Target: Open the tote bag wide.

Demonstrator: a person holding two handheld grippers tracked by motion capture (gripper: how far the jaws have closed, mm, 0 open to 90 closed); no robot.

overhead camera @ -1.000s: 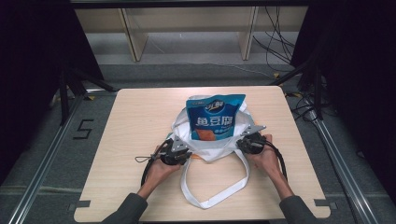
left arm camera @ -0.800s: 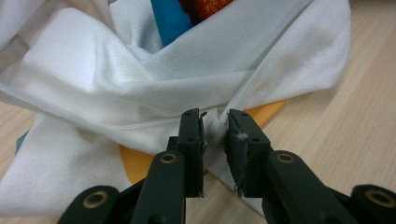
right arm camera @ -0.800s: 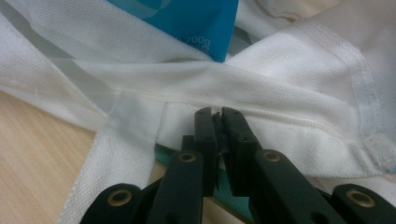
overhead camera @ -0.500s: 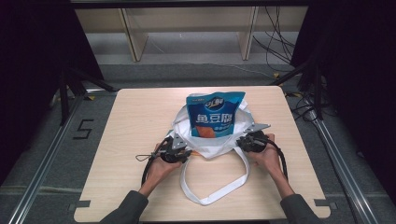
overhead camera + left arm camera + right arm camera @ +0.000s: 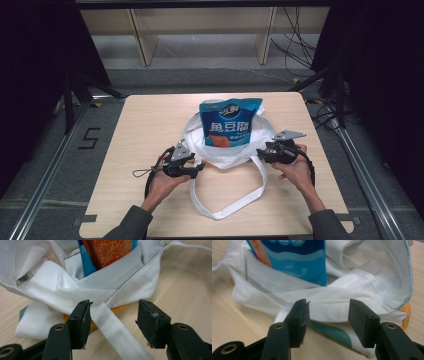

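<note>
Change: both grippers have been drawn slightly back from the white tote bag (image 5: 227, 145), and their jaws have just been opening.
Left gripper (image 5: 199, 168): jaws are parted, nothing is clamped; the white strap (image 5: 117, 332) lies loose between them without being pressed.
Bag: it is slumped on the wooden table (image 5: 140, 130), between the two grippers, with its strap loop trailing toward the person.
Blue snack packet (image 5: 227, 121): it is stood in the bag's mouth, upper half exposed.
Right gripper (image 5: 262, 152): jaws are parted, nothing is held; the bag's hem (image 5: 329, 307) is seen just beyond them.
Risk: with the cloth released, the packet could tip and the mouth could collapse.
</note>
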